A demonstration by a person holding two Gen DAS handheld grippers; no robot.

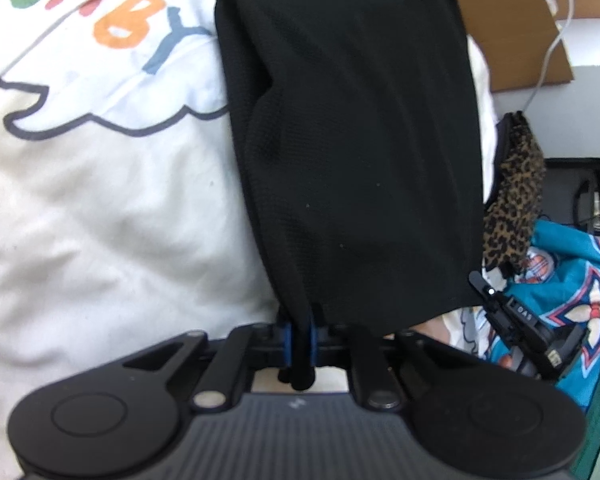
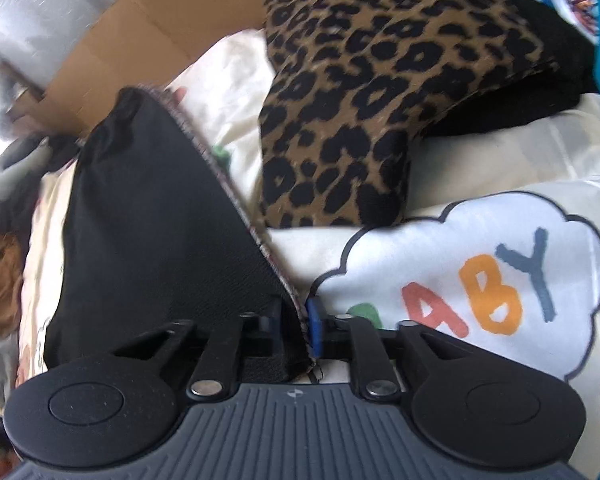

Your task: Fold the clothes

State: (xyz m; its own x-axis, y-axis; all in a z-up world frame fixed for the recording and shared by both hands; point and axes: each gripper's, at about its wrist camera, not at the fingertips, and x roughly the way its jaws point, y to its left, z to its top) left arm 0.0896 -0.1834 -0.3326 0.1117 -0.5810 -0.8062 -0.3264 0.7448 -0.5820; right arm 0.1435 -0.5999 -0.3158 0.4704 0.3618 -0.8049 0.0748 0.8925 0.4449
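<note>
Now I am pinching the black garment (image 1: pixel 352 152) with both tools: my left gripper (image 1: pixel 299 338) is clamped on a bunched edge, and my right gripper (image 2: pixel 298 330) is clamped on a hemmed corner. It is hanging over the cream blanket (image 1: pixel 100 208) with the "BABY" cloud print (image 2: pixel 484 292). Beyond the black garment, a leopard-print cloth (image 2: pixel 364 92) is lying on the blanket, with a cardboard box (image 2: pixel 140 28) behind it.
</note>
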